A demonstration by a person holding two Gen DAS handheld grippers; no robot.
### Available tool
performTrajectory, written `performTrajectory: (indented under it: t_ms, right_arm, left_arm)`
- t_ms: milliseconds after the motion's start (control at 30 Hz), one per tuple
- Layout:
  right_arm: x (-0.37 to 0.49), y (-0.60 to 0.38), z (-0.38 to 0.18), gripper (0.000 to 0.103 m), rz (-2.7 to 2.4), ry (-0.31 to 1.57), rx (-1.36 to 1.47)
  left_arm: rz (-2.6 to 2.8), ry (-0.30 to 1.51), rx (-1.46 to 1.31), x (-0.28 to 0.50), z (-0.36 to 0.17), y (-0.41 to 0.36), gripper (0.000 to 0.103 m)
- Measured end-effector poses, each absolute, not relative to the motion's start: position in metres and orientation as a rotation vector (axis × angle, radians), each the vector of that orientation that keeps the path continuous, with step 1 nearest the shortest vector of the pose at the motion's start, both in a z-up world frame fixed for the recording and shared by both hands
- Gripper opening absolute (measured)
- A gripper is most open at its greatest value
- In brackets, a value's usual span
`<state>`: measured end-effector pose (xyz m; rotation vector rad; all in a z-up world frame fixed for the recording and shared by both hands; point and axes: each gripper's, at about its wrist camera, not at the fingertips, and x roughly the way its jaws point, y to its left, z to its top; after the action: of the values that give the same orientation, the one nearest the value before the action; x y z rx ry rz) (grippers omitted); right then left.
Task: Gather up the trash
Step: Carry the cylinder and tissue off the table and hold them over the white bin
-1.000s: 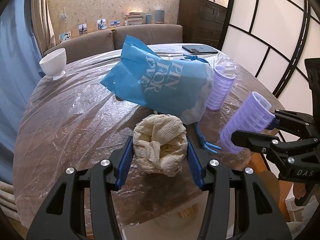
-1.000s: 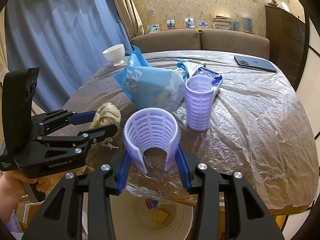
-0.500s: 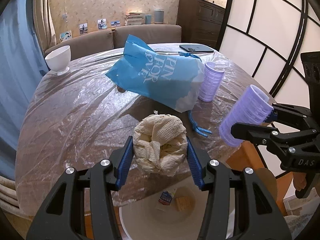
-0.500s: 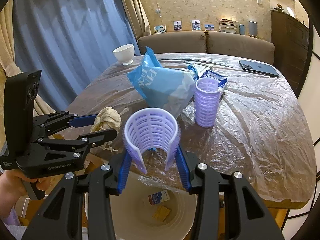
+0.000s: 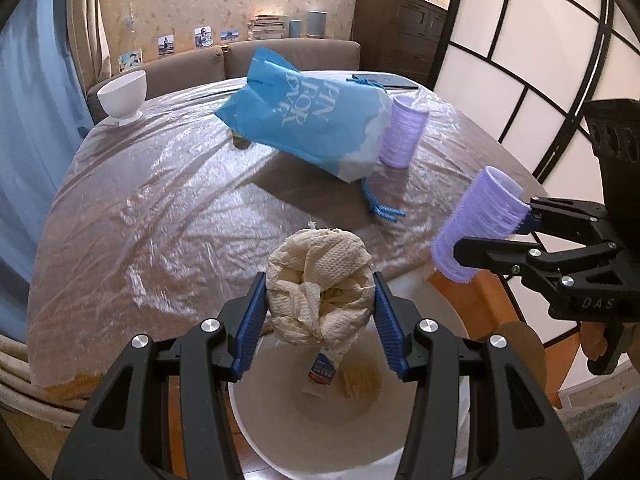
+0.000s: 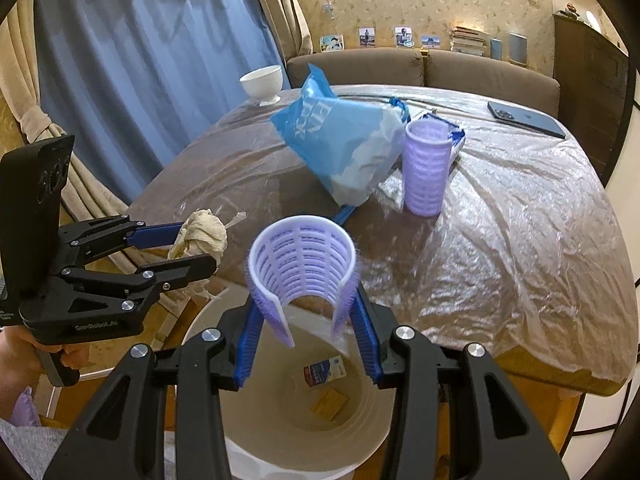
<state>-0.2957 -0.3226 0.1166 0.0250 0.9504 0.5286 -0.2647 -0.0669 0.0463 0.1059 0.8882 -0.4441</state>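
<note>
Both tongs now over bin (image 5: pixel 448 312) | wad (image 5: pixel 320 288), roller (image 6: pixel 302 264) gripped

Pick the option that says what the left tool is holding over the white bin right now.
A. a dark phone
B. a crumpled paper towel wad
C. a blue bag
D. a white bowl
B: the left tool has its blue pads pressed on the crumpled paper towel wad, which hangs above the white bin; the bowl, bag and phone sit on the table.
</note>
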Motion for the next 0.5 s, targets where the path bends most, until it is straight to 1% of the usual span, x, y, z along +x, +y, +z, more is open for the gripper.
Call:
performTrajectory:
  t_ms: [500]
  right_arm:
    - [-0.319,-0.316,0.102,0.042,0.569,1.019,0.001]
  left_arm:
    - [-0.478,0.937,0.114,-0.292,0.037,-0.067,0.052]
